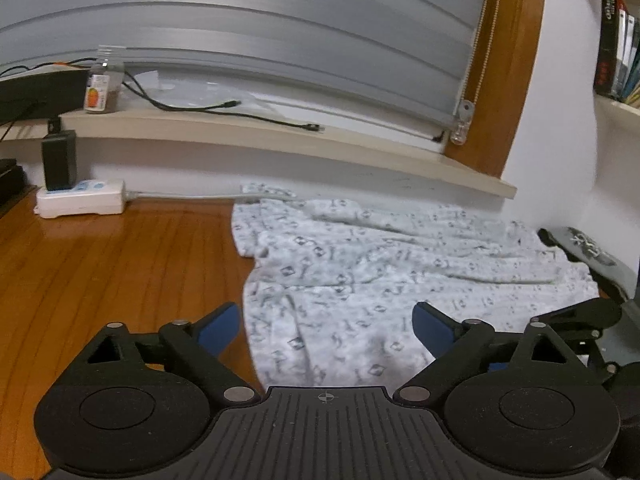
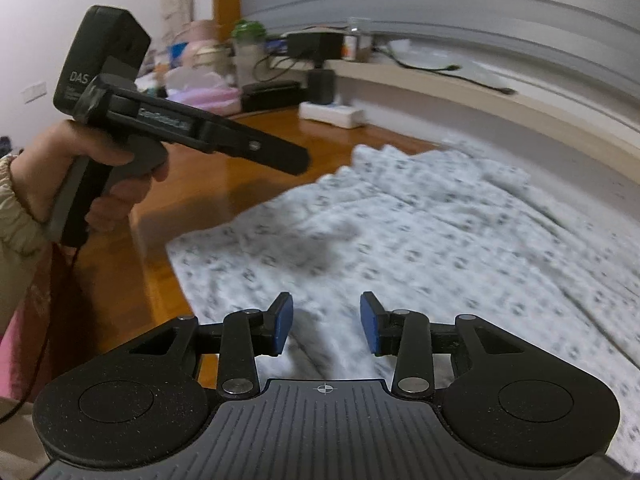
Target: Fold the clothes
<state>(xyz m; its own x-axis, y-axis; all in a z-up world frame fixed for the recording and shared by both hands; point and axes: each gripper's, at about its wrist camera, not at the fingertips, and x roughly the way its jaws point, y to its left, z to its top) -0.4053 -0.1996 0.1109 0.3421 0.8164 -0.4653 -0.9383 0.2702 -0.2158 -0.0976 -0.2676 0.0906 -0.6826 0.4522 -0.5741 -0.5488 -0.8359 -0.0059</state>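
Behind garment (image 1: pixel 400 264): power strip (image 1: pixel 80 200), cables (image 1: pixel 224 110)

We count one white patterned fleece garment (image 1: pixel 400 272) on the wooden worktop (image 1: pixel 100 272), one white power strip (image 1: pixel 80 200), one black adapter (image 1: pixel 59 159), one clear plastic jar (image 1: pixel 103 84), and two black grippers with blue pads, left (image 1: pixel 326 326) and right (image 2: pixel 326 326).

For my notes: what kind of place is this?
Probably a room in a home: a patterned garment lies on a wooden floor below a window sill, with books on a shelf.
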